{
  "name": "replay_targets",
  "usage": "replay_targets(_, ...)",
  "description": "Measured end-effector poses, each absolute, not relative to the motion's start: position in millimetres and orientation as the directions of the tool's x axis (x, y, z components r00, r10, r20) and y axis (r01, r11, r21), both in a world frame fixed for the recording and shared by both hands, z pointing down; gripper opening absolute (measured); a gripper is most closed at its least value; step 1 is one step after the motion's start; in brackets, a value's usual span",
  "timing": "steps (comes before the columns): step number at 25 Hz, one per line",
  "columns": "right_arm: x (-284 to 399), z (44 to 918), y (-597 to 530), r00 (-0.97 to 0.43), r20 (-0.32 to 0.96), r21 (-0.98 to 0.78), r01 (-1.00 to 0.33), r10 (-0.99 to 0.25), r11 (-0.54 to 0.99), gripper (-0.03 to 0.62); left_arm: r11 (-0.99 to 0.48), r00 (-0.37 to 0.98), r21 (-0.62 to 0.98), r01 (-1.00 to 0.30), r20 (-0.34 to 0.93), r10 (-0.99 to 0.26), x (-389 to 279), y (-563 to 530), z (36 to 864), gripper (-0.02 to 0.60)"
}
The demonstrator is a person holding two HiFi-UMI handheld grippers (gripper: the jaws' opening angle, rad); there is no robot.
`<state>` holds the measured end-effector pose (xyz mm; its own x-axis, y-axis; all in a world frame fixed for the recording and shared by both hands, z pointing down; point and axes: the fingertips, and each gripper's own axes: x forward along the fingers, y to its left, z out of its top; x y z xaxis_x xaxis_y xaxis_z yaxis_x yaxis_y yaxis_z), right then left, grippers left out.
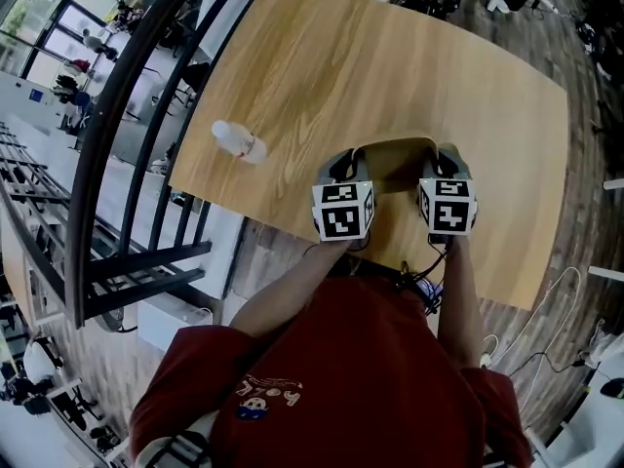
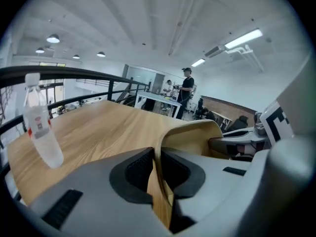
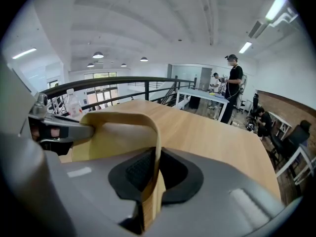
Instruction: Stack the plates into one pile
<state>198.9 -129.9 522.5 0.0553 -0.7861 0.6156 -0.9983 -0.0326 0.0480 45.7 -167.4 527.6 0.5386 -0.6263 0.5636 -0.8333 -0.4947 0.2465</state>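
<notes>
- The left tool (image 2: 157, 169) and right tool (image 3: 152, 177) each clamp opposite rims of one wooden plate (image 1: 395, 162) over the tabletop (image 1: 390, 66).
- No pile shows yet; the stacking seems still to do.

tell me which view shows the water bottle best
Left gripper view: the water bottle stands large and whole on the table. Head view shows it small from above; right gripper view shows only its upper part.
</notes>
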Motion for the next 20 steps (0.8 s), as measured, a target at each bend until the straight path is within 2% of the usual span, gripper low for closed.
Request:
replay_targets(9,254.7,510.9,-65.8,0.214,0.592,-0.049,-0.953,-0.777,-0.3,0.026,-0.738,0.66,0.121,-0.664,0.559,-0.502,123.3,-150.2,506.6,0.035)
replay_targets(20,295.4,528.0,5.1,0.329,0.624,-0.183,-0.82,-0.709,-0.542,0.038,-0.915,0.725,0.036,-0.403,0.623,-0.294,209.4,-120.2,509.7,0.028)
